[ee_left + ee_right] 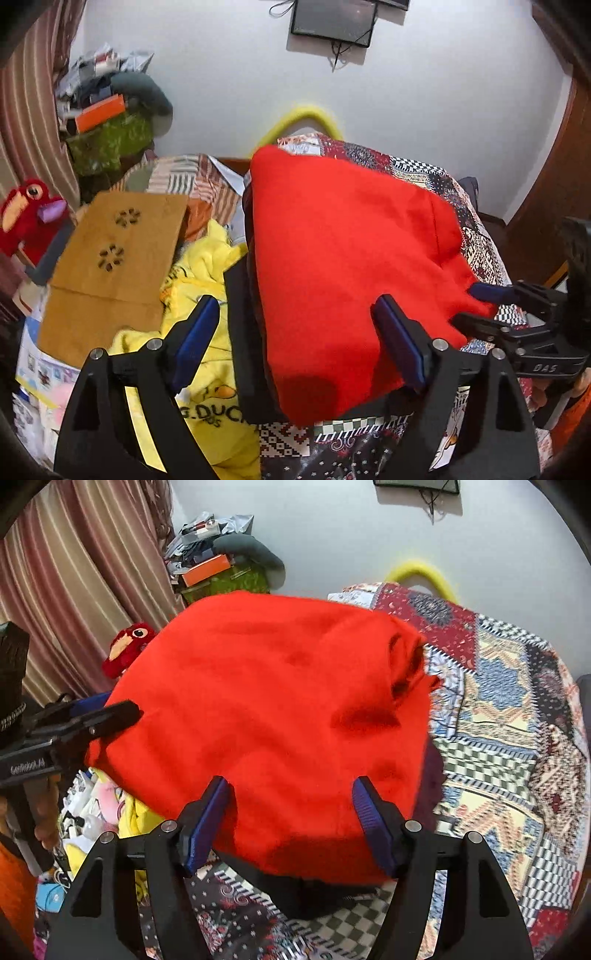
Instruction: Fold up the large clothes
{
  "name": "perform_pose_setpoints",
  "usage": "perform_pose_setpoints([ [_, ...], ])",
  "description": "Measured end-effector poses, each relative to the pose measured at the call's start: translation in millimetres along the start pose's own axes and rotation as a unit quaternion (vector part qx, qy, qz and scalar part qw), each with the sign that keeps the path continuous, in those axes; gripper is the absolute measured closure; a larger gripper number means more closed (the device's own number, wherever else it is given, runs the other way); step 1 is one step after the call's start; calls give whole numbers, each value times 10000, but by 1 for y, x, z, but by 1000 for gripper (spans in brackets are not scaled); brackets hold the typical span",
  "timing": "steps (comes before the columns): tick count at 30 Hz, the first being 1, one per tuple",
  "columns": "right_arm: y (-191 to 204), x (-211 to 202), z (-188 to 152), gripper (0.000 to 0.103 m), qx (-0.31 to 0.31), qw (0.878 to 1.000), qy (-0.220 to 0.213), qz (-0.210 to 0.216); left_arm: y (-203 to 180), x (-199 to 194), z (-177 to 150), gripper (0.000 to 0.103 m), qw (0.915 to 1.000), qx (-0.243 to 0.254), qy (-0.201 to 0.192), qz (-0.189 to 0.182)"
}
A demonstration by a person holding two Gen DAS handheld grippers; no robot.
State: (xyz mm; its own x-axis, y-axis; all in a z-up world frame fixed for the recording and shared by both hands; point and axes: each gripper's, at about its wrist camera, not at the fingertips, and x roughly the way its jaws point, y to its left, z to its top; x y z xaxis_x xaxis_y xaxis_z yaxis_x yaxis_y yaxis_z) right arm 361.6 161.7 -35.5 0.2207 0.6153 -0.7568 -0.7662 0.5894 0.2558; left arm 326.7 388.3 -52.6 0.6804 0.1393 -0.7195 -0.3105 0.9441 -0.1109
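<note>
While red garment [343, 266] lies folded on quilt [498, 709] | left tongs [303, 339] wide | right tongs [291, 819] wide

This is a bedroom in a home. A bed with a patchwork quilt [498, 709] fills the middle, and its far edge stands against a plain white wall [424, 92]. Striped curtains [74, 590] hang at the left side. A red plush bird [27, 218] sits near the bed's left edge, beside a pile of household things [107, 107] in the corner. A dark screen [332, 20] hangs on the wall.
</note>
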Motion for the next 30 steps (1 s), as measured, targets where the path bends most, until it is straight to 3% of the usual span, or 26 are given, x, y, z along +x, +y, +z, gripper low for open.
perform_pose_setpoints([
  [7,-6,-47,-10,37,171,9985,-493,-179,-22,-38,3,16,9988,213,-263,344],
  [12,2,-99,-19,37,151,9935,-1086,-297,-44,-103,-9,16,9946,326,-948,275],
  [19,37,-206,-49,37,-98,9691,-2416,-485,-86,-219,-52,16,9736,539,-2214,119],
  [24,71,-266,-82,37,-355,9447,-3207,-588,-111,-289,-100,16,9491,576,-3089,221],
  [26,82,-281,-96,37,-388,9361,-3450,-559,-119,-308,-118,16,9412,594,-3315,288],
  [30,95,-292,-119,37,-414,9263,-3696,-603,-129,-331,-149,16,9342,505,-3524,247],
])
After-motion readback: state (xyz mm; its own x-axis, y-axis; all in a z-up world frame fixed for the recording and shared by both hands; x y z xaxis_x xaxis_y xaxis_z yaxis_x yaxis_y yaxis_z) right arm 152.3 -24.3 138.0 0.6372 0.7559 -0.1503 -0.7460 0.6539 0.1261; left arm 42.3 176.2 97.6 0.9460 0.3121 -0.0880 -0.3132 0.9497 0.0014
